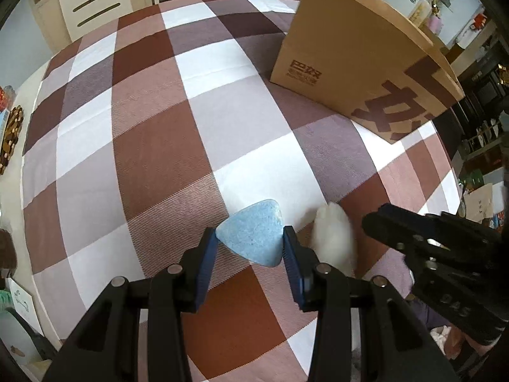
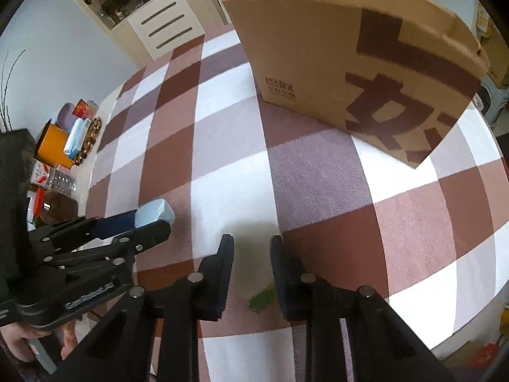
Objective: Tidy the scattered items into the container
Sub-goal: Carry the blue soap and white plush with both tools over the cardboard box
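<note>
Blue triangular sponge (image 1: pixel 253 234) is sitting clenched in the left claw (image 1: pixel 251 245); cardboard box (image 1: pixel 359 60) is standing at one o'clock.

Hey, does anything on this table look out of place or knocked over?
Nothing stands out. The brown cardboard box stands upright on the checked tablecloth, with no spill or damage. A small green scrap shows below the right gripper, too blurred to identify.

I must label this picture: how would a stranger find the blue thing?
Start at the cardboard box on the checked cloth and come toward the camera. The left gripper holds it. It is a rounded, pale blue triangle, unlike the fluffy white lump beside it.
</note>
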